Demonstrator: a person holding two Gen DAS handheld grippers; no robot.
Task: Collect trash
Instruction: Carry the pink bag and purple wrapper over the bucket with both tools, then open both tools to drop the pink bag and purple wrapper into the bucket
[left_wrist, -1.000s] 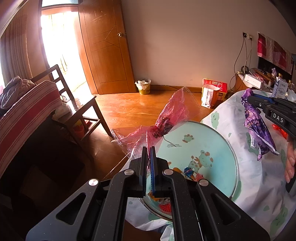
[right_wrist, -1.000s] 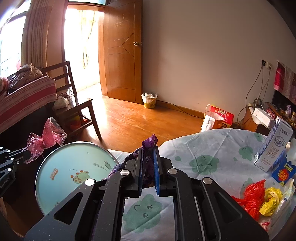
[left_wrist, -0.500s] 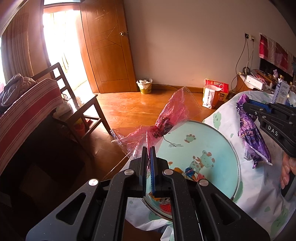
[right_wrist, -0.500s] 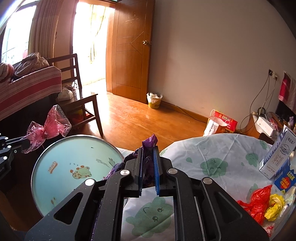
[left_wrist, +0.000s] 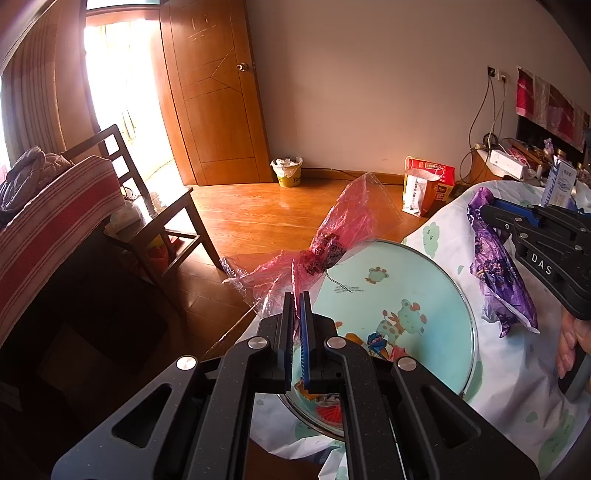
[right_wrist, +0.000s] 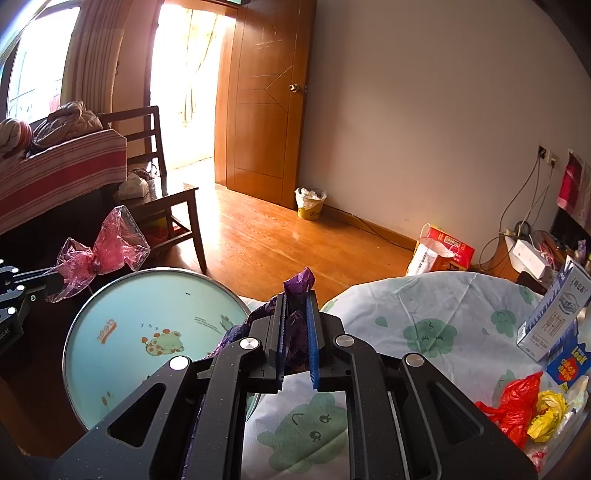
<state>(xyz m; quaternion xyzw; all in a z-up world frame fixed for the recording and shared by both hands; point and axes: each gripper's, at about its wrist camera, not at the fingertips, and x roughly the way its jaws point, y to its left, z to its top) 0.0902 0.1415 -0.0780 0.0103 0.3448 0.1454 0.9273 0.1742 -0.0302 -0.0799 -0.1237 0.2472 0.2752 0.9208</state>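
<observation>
I am clamping my left tool (left_wrist: 296, 295) on the crinkled pink plastic bag (left_wrist: 325, 247), and my right tool (right_wrist: 295, 299) on the crumpled purple foil wrapper (left_wrist: 498, 273). Both are hanging beyond the fingertips; a thin pinch may let them slip.

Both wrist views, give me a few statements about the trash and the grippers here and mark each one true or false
1. The left gripper is shut on the pink plastic bag. True.
2. The right gripper is open with nothing between its pads. False: it is shut on the purple wrapper.
3. The round tray has a pale blue face with cartoon animals. True.
4. The small yellow bin stands on the table. False: it stands on the wooden floor by the wall, next to the door.
5. A red bag and a yellow bag lie on the tablecloth. True.
</observation>
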